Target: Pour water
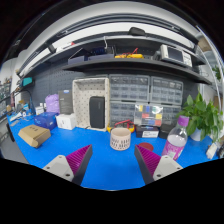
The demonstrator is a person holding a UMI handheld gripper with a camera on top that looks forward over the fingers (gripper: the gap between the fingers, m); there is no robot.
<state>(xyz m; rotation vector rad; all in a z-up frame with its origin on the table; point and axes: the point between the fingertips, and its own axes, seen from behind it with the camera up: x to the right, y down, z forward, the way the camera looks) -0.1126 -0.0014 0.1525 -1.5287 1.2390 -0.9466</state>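
Note:
My gripper hangs over a blue table. Both fingers show at the bottom with their magenta pads wide apart, and nothing is between them. A white patterned cup stands on the table well beyond the fingers, about midway between them. A clear bottle with a pink cap stands beyond the right finger, farther to the right than the cup. Neither thing touches the gripper.
At the back stand a beige cabinet with a black door, drawer units, a small box and a potted plant. To the left lie a tan bag, a blue box and a white box.

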